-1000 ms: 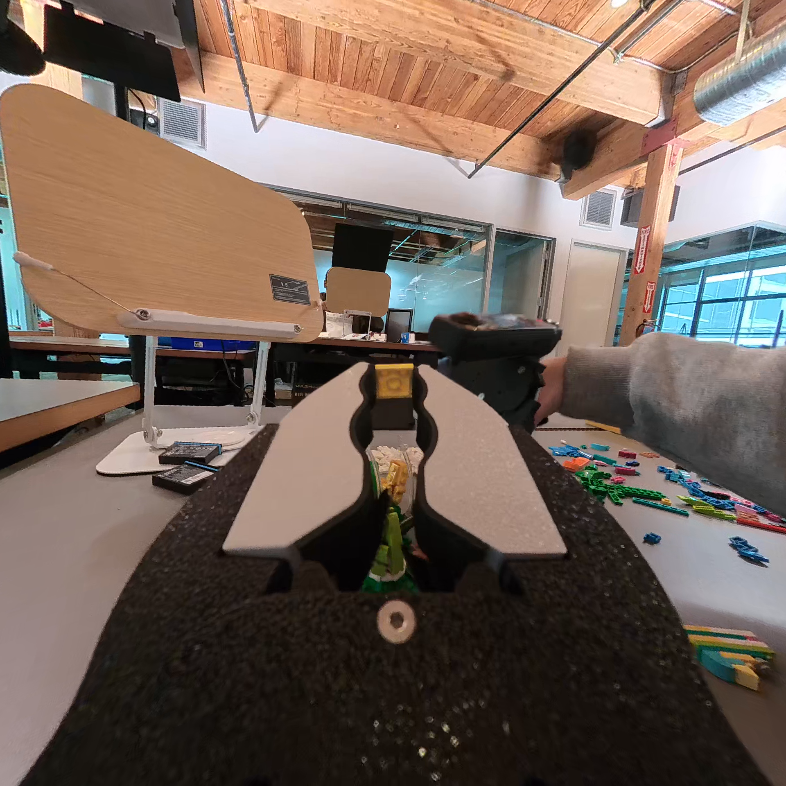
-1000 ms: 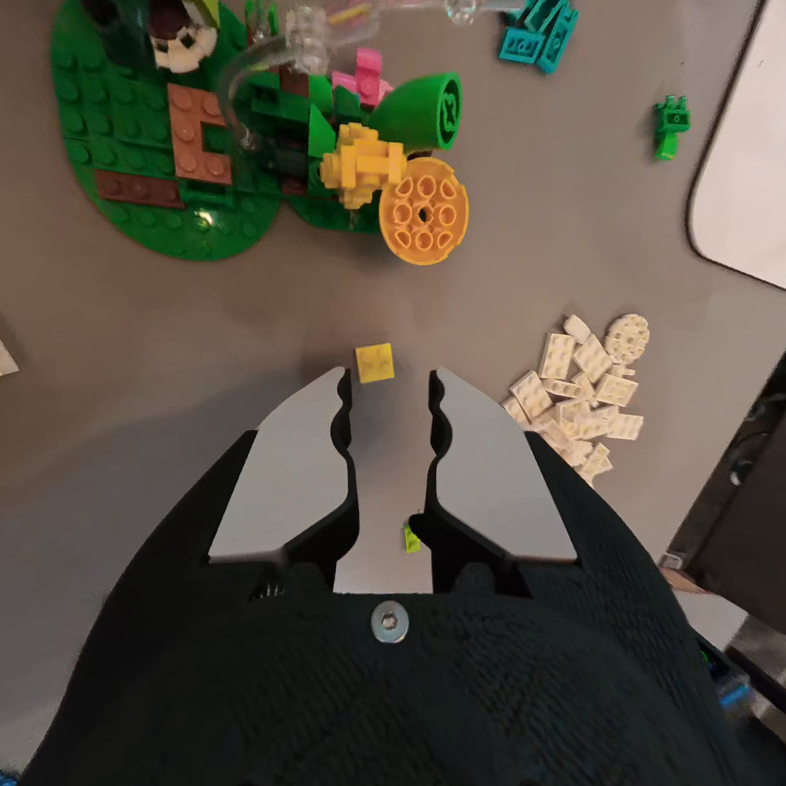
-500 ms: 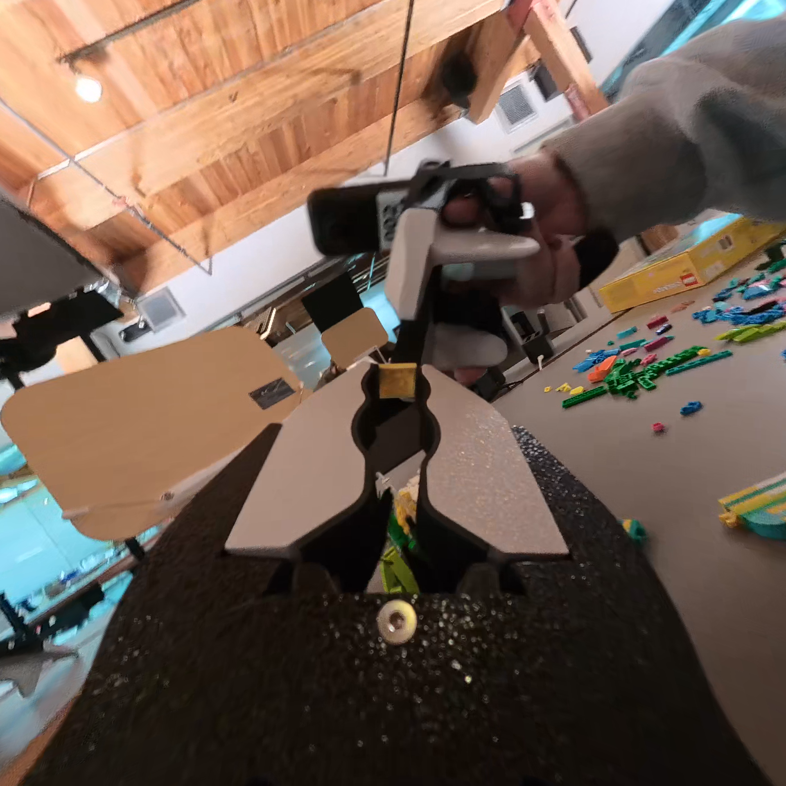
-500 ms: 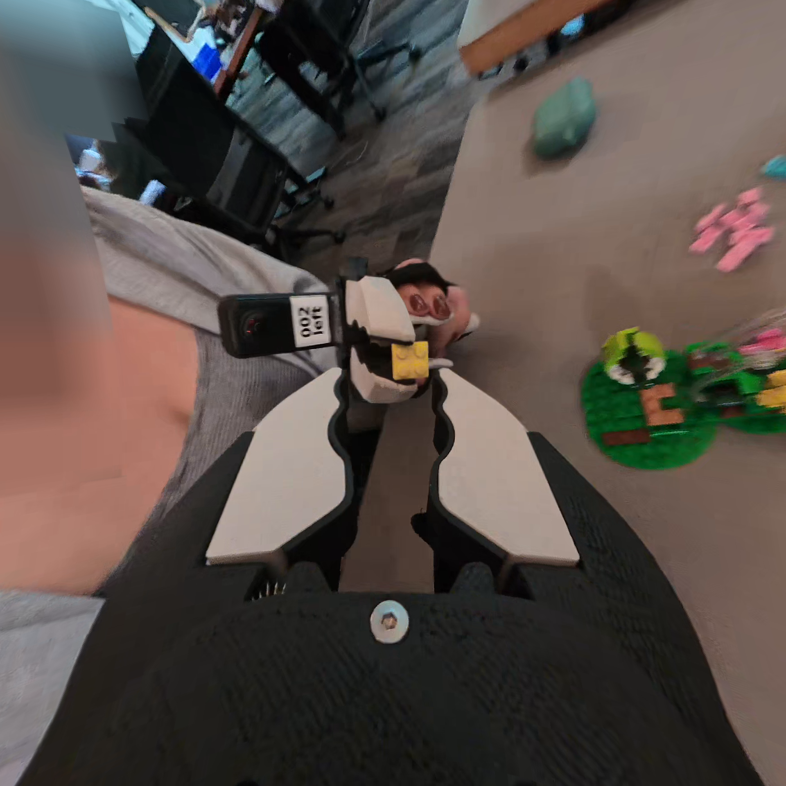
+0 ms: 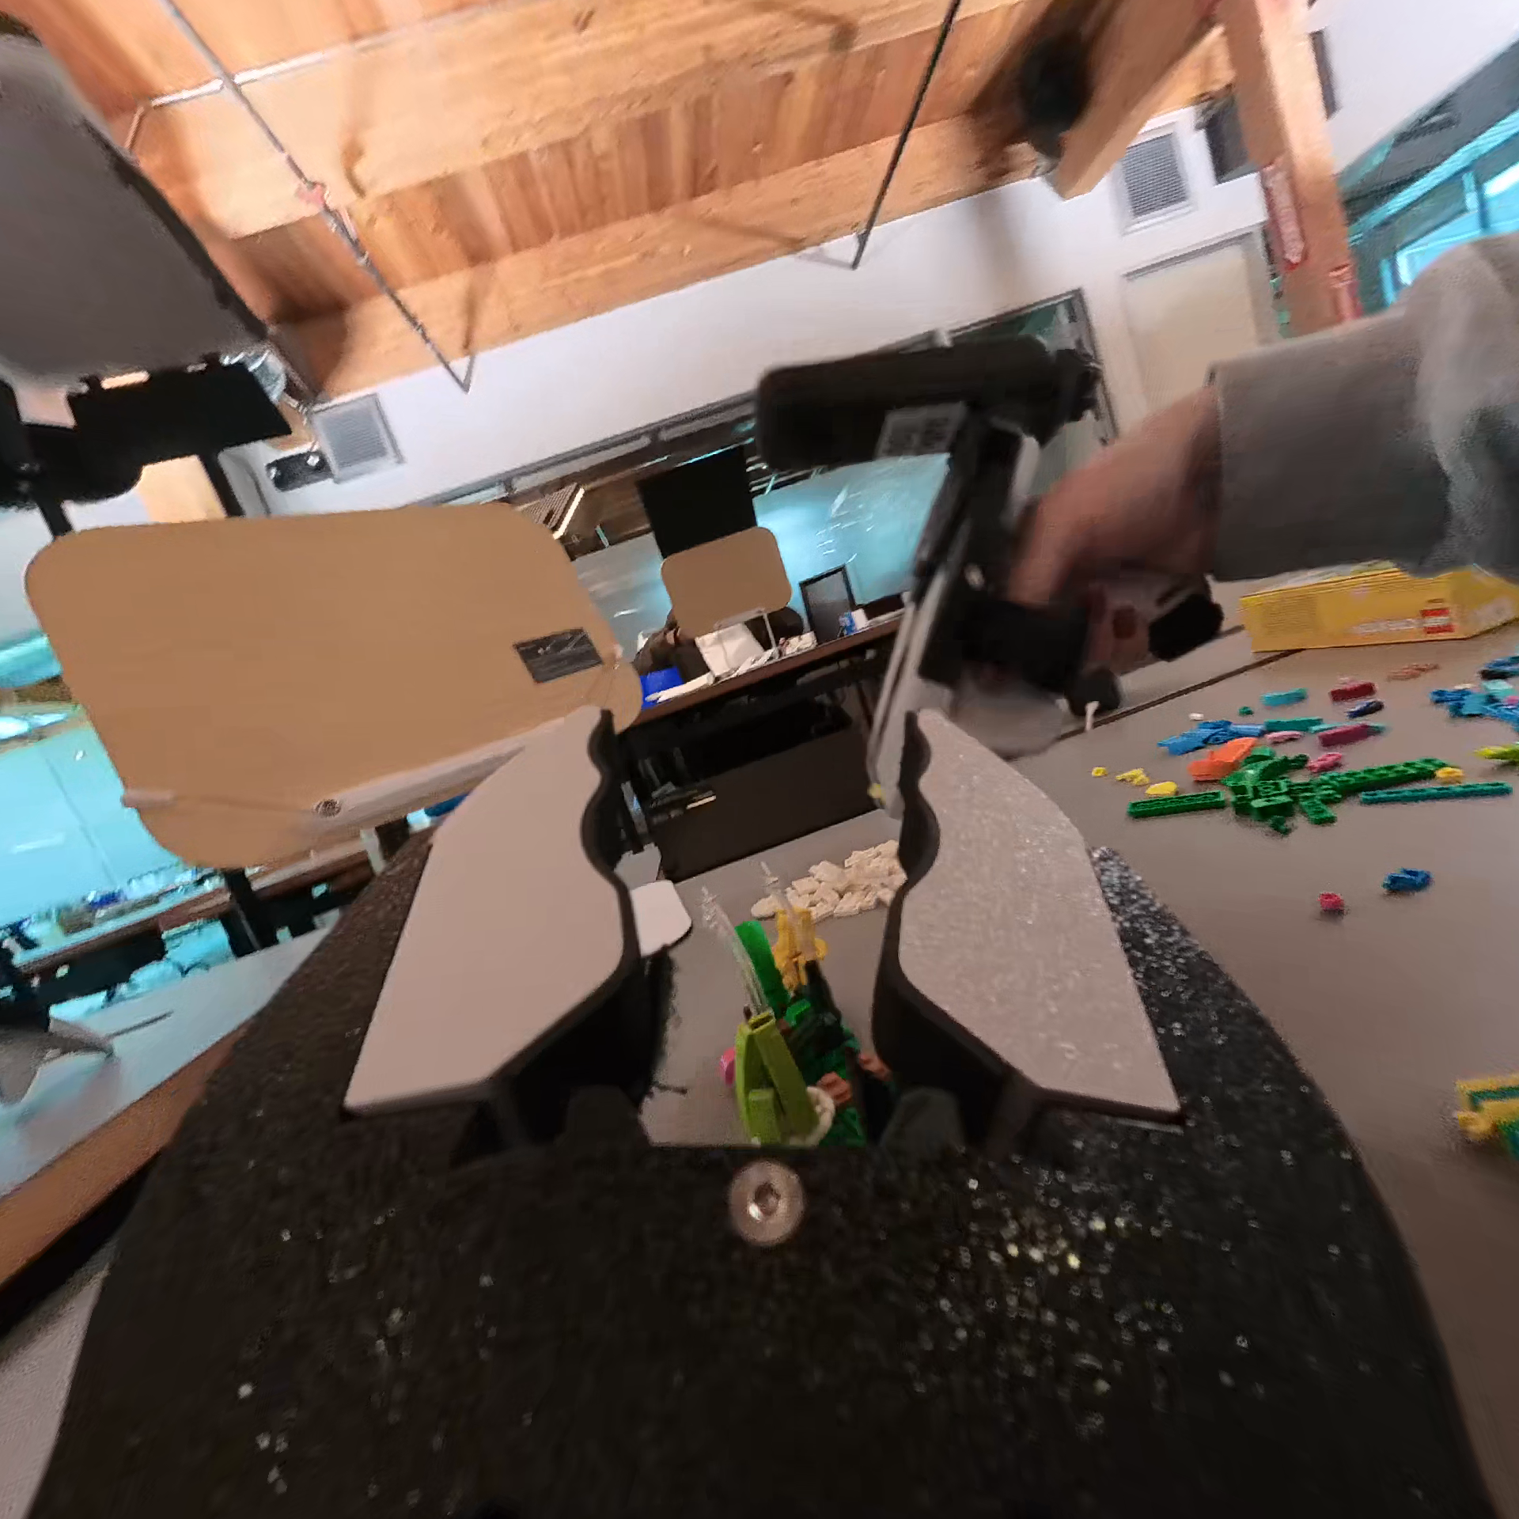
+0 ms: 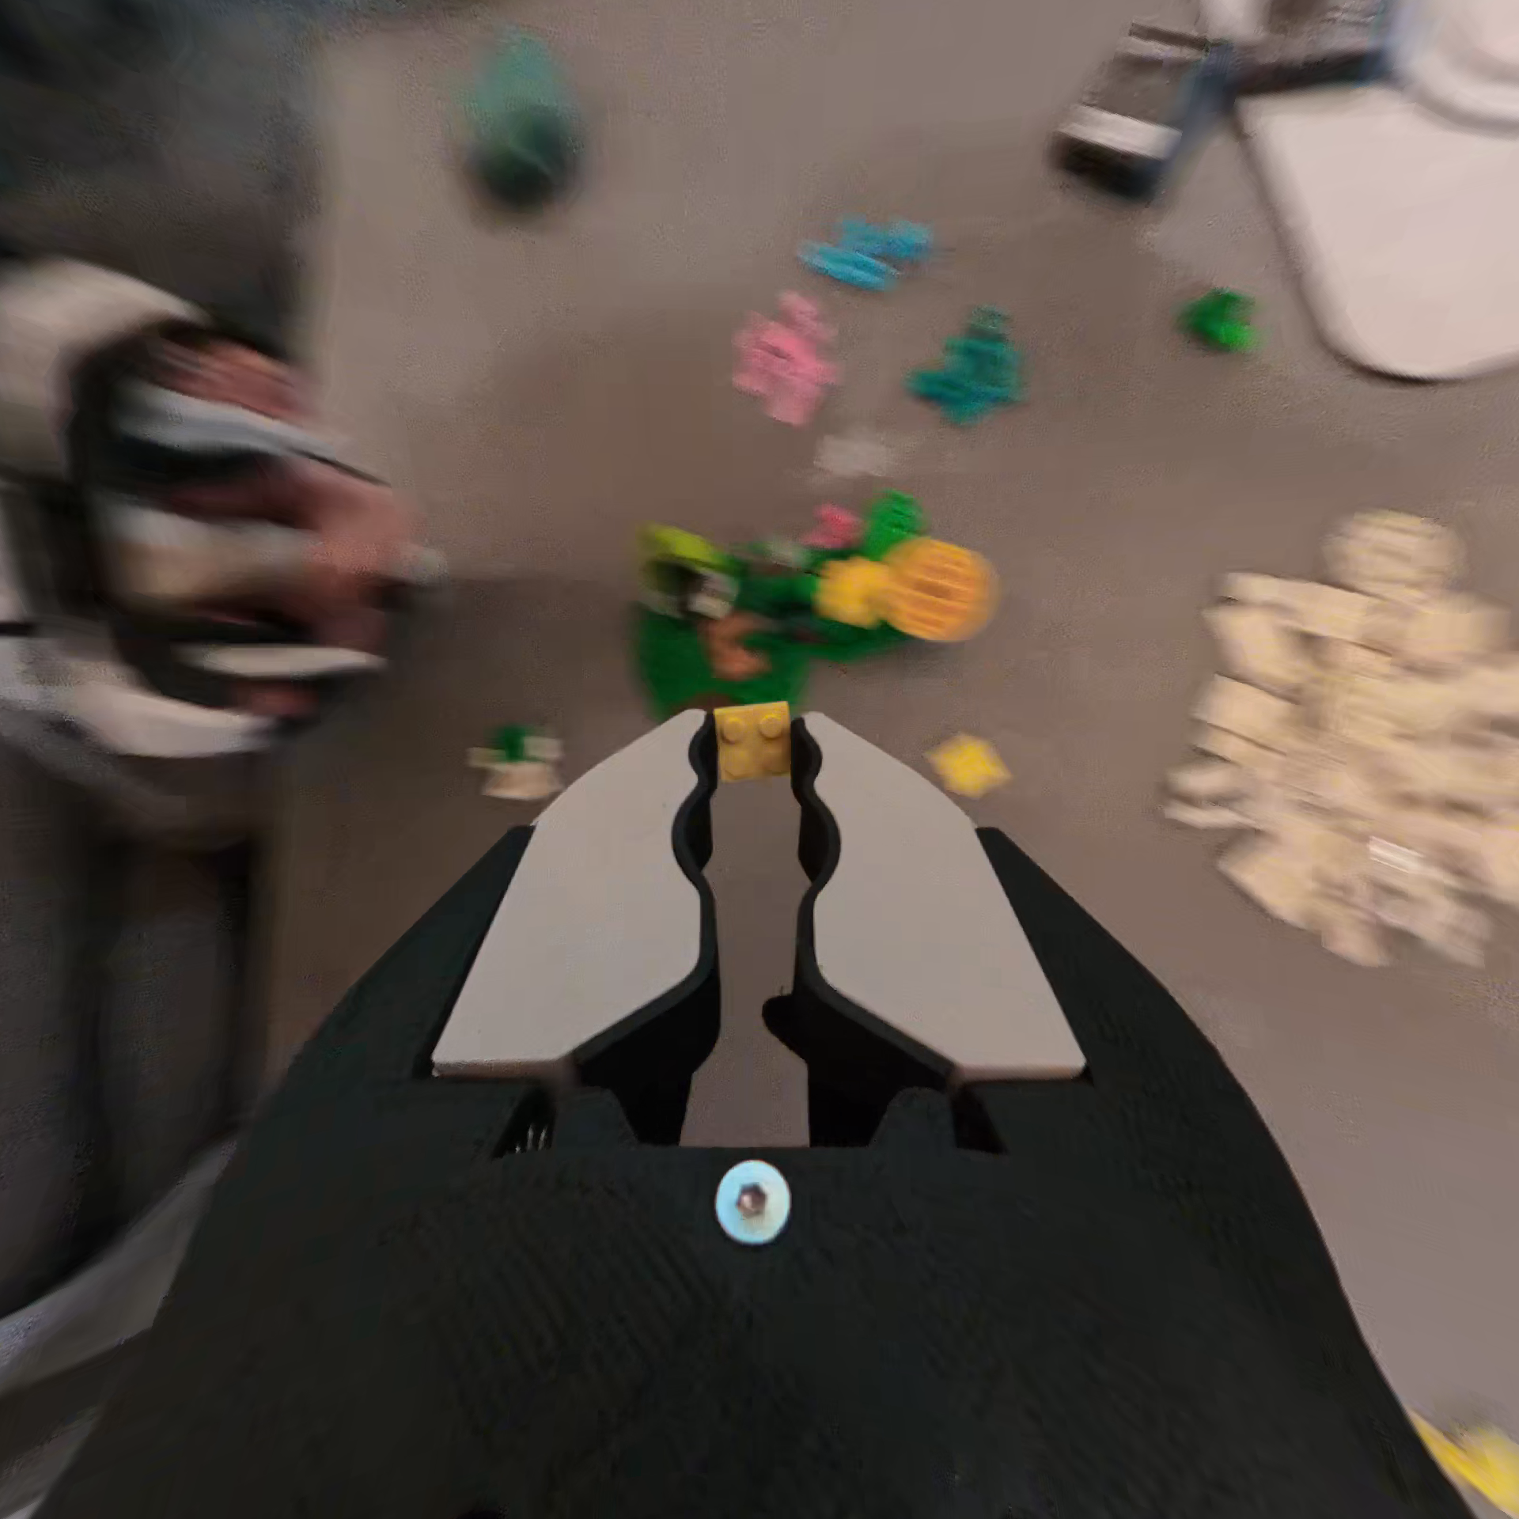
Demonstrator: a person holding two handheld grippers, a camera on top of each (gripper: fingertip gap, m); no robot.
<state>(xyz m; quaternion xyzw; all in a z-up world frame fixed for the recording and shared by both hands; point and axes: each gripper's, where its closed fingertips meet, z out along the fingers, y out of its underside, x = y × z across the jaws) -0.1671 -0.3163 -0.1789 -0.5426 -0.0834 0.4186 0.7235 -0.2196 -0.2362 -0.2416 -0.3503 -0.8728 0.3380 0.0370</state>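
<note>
Your right gripper (image 6: 752, 740) pinches a square yellow studded brick (image 6: 752, 741) at its fingertips, both black pads pressed to its sides, above the grey table (image 6: 575, 493).

Your left gripper (image 5: 752, 773) stands wide open with nothing between its matte grey fingers (image 5: 986, 888); the other gripper's tips hang at its 1 o'clock. Beyond the brick, at 12 o'clock, sits a blurred green model (image 6: 740, 625) with a ribbed orange disc (image 6: 945, 588); pale bricks (image 6: 1348, 740) heap at 3 o'clock.
</note>
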